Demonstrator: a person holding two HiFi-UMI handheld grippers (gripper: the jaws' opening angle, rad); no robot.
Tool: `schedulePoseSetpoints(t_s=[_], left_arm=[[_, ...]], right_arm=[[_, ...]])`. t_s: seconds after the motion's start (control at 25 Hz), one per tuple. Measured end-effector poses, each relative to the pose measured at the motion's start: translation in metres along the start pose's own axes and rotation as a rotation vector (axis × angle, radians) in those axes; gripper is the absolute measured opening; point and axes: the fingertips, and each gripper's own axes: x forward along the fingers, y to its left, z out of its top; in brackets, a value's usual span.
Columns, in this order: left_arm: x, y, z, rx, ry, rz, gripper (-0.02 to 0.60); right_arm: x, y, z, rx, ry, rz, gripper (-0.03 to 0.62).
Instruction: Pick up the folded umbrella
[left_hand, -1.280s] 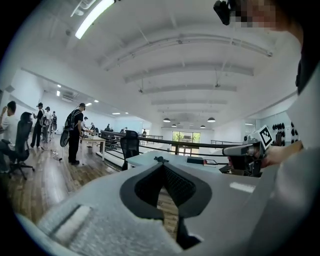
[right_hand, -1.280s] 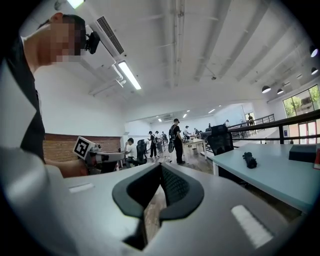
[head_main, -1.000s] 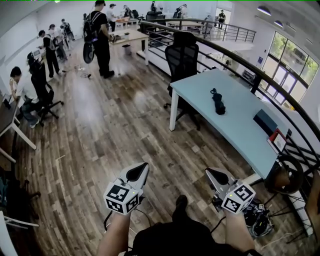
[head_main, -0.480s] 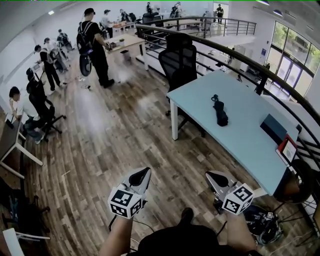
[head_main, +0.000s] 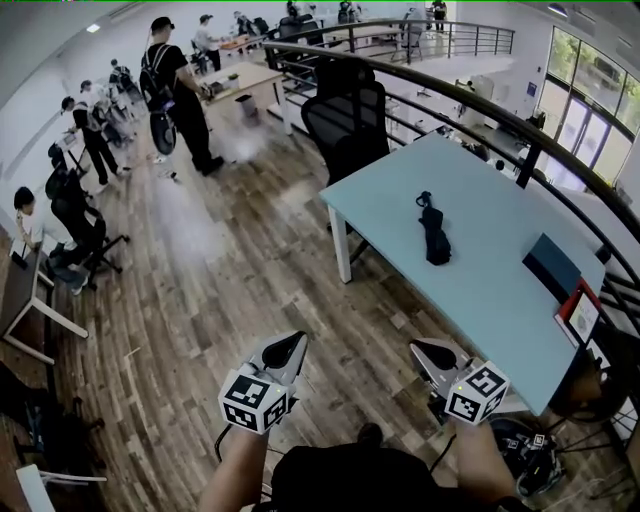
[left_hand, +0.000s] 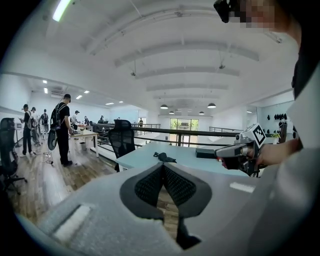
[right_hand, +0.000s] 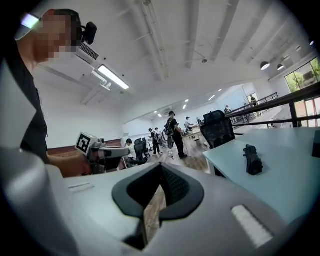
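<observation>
- Plainly, one folded umbrella (head_main: 433, 235) is lying flat on the pale counter (head_main: 480, 180). It is black and is resting near the middle, with its looped end pointing toward the far side.
- One dark blue flat thing (head_main: 552, 266) is also sitting on the counter, near its right edge and well apart from the umbrella. I cannot tell whether it is a box or a book.
- One red-edged thing (head_main: 582, 318) is leaning at the counter's near right corner, too small to make out.
- Two hand-held grippers are showing in the head view, each in one of the person's hands. The left hand-held gripper (head_main: 288, 347) and the right hand-held gripper (head_main: 428, 352) are hanging side by side over the wood floor (head_main: 230, 270), well apart from the umbrella.
- In its own view, the left hand-held gripper is holding its two dark pads (left_hand: 150, 186) together at the tips, gripping nothing. The umbrella is showing just beyond them on the counter.
- The right hand-held gripper is likewise pressing its pads (right_hand: 172, 186) together on nothing. In its view the umbrella is lying off to the right.
- One black office chair (head_main: 345, 120) is standing at the counter's far end, just beside it.
- One dark railing (head_main: 480, 108) is curving behind the counter.
- Several people are standing and sitting across the floor at the far left, and one of them is wearing a backpack (head_main: 152, 70).
</observation>
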Motion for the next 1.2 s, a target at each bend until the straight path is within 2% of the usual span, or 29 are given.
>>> schedulePoseSetpoints(t_s=[0.24, 0.44, 0.56, 0.72, 0.88, 1.2], left_arm=[[0.037, -0.002, 0.014, 0.013, -0.007, -0.028, 0.006], [0.076, 0.018, 0.013, -0.022, -0.016, -0.049, 0.006], [0.115, 0.040, 0.012, -0.045, -0.021, -0.078, 0.006], [0.177, 0.074, 0.025, -0.056, -0.042, -0.138, 0.006], [0.240, 0.112, 0.047, -0.040, -0.029, -0.220, 0.006], [0.334, 0.180, 0.093, 0.027, -0.033, -0.336, 0.006]], right_arm=[[0.002, -0.029, 0.005, 0.024, 0.006, -0.009, 0.000], [0.022, -0.056, 0.007, 0.026, 0.036, -0.028, 0.000], [0.042, -0.081, 0.012, 0.019, 0.048, -0.047, 0.000], [0.072, -0.127, 0.025, 0.011, 0.063, -0.116, 0.000], [0.117, -0.171, 0.050, 0.027, 0.052, -0.185, 0.000], [0.215, -0.223, 0.092, 0.046, 0.044, -0.237, 0.000]])
